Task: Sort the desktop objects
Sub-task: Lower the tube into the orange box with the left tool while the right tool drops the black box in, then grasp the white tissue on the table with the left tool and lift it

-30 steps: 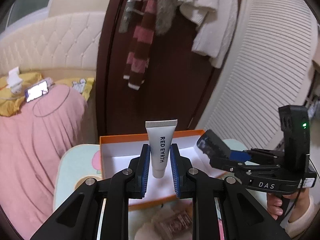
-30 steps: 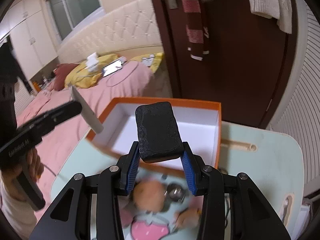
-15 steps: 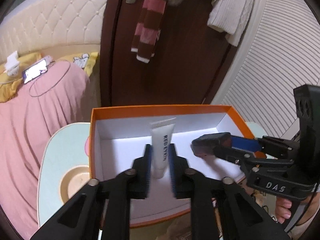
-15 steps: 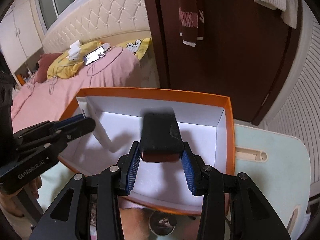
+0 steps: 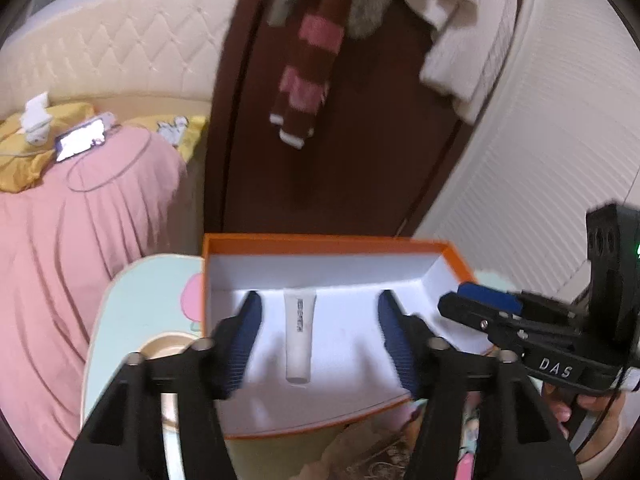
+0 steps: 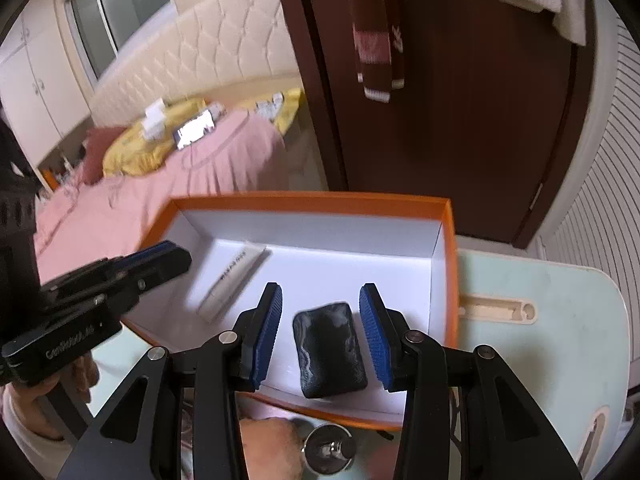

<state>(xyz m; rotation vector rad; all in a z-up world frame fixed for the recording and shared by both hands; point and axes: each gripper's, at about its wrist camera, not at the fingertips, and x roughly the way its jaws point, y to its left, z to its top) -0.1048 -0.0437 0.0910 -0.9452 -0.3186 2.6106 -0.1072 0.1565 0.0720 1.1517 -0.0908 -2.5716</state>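
White tube (image 5: 299,334) lies flat on the floor of the orange box (image 5: 320,241), cap end toward the camera, touching neither pad. Left gripper (image 5: 318,338) has just been opening; its jaws stand wide on either side of the tube, nothing pressed. Black pouch (image 6: 329,354) also sits on the box floor, near the front wall. Right gripper (image 6: 320,336) straddles it with a visible gap at each blue pad, so released, not gripping. Box rests on the pale green table (image 6: 560,312). Step in hand, as I judge: drop-off of both items, done. Next move calls for lifting both grippers clear of the box walls without nudging tube or pouch, then going for the remaining clutter at the table's near edge.
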